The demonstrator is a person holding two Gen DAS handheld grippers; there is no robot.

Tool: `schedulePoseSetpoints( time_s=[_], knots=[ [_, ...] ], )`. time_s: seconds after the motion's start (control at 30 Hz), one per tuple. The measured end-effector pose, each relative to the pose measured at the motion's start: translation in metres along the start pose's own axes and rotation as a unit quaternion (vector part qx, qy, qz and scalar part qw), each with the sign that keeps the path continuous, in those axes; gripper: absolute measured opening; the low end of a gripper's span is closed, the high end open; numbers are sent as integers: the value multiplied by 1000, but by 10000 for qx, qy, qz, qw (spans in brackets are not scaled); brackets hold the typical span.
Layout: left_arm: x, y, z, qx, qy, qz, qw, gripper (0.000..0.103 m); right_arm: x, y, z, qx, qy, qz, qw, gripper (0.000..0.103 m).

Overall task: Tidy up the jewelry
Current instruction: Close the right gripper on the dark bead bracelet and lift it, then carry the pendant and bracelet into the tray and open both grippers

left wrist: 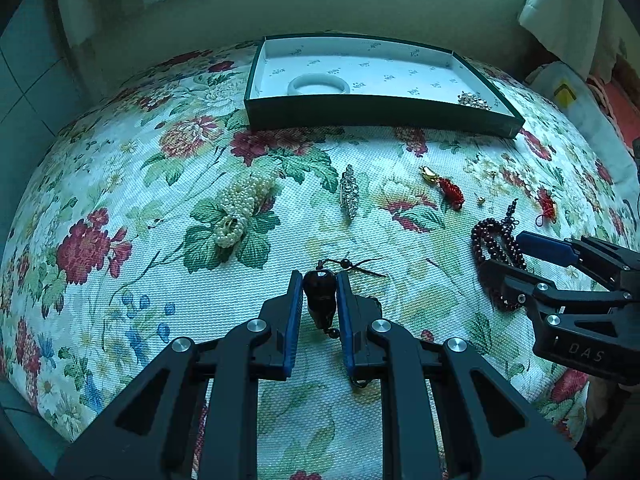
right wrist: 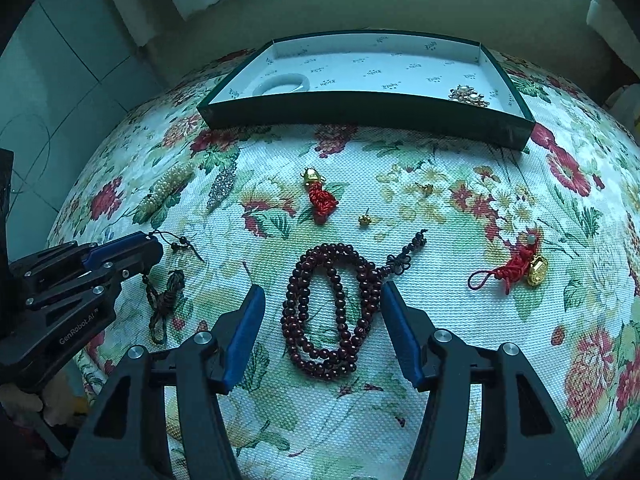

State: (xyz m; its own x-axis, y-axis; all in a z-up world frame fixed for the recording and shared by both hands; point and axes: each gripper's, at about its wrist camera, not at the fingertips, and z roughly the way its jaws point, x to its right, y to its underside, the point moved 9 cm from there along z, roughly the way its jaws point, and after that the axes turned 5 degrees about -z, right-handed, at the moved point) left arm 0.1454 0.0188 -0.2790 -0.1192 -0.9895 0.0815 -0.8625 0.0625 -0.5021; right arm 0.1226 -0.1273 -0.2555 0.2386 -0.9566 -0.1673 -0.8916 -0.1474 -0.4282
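My left gripper (left wrist: pixel 319 278) is shut on a dark pendant (left wrist: pixel 320 300) whose thin cord (right wrist: pixel 162 304) trails onto the flowered cloth. In the right wrist view that gripper (right wrist: pixel 154 246) sits at the left edge. My right gripper (right wrist: pixel 322 292) stands open, its blue pads on either side of a coiled dark red bead necklace (right wrist: pixel 332 308) without touching it. The left wrist view shows the right gripper (left wrist: pixel 502 254) over those beads (left wrist: pixel 490 242). A dark green box (left wrist: pixel 380 114) at the back holds a white bangle (left wrist: pixel 318 85) and a sparkling brooch (left wrist: pixel 474 100).
Loose on the cloth lie a pearl piece (left wrist: pixel 240 204), a rhinestone bar brooch (left wrist: pixel 348 192), a red tassel with a gold charm (right wrist: pixel 320 196), a tiny gold piece (right wrist: pixel 365 220) and a red knot with a gold charm (right wrist: pixel 520 264). The cloth curves down at its edges.
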Motion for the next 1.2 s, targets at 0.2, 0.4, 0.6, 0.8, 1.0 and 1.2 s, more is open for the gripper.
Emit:
schedulePoseSetpoints(
  time_s=[0.2,0.4,0.6,0.8,1.0,1.2],
  knots=[
    [-2,1,2,-27,-7,-30,10000,17,-3,2,6,26,284,-332,9990,60],
    [-1,1,4,-45,20,-23,10000,17,7,3,4,87,529,-425,9977,34],
    [3,0,5,-33,47,8,10000,17,18,4,2,95,427,-223,9988,16],
    [6,-5,-1,38,77,26,10000,17,18,5,-3,98,328,-108,9994,16],
    [9,-10,-6,98,103,49,9999,17,21,0,-15,257,314,-40,9992,16],
    [17,-25,-14,244,186,136,9994,17,28,-14,-26,446,292,72,9986,16]
  ],
)
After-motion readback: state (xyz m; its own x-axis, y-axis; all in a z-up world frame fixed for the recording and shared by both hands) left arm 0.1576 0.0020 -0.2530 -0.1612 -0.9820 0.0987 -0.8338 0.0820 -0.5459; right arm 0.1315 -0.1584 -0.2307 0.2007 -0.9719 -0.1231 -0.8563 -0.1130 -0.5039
